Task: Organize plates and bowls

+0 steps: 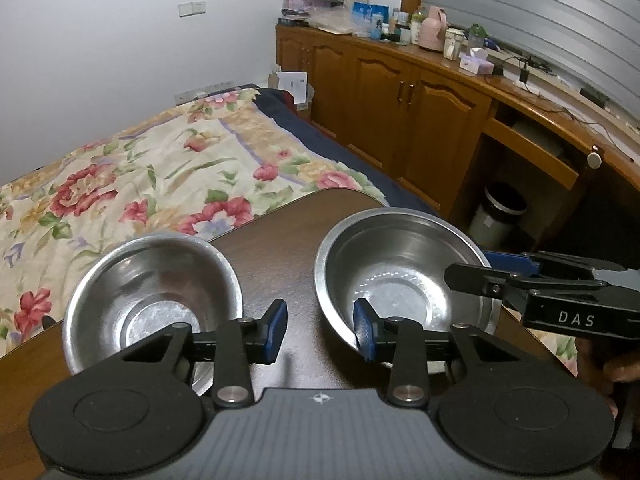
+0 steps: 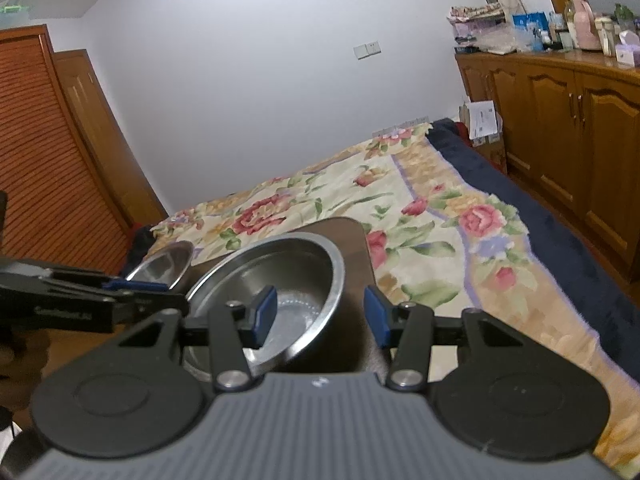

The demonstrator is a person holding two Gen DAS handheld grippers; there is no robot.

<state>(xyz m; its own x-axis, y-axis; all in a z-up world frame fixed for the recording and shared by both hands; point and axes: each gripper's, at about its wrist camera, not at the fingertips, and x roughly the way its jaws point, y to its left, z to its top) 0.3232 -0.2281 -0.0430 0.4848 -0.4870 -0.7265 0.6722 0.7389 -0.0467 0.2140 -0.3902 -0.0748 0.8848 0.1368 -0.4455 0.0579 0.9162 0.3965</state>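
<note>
Two steel bowls stand side by side on a dark wooden table (image 1: pixel 280 248). The smaller bowl (image 1: pixel 152 296) is on the left and the larger bowl (image 1: pixel 400 276) on the right. My left gripper (image 1: pixel 320 330) is open. Its right pad (image 1: pixel 363 328) hangs inside the larger bowl's near-left rim and its left pad is over bare table. My right gripper (image 1: pixel 480 268) reaches in from the right across that bowl's right rim. In the right wrist view the right gripper (image 2: pixel 320 316) is open astride the larger bowl (image 2: pixel 280 280), clear of the rim. The smaller bowl (image 2: pixel 164 264) and left gripper (image 2: pixel 160 294) show at left.
The table's rounded far edge meets a bed with a floral quilt (image 1: pixel 140 176). Wooden cabinets (image 1: pixel 400 112) with a cluttered top run along the right, with a waste bin (image 1: pixel 500 216) under the desk. A person's hand (image 1: pixel 620 368) holds the right gripper.
</note>
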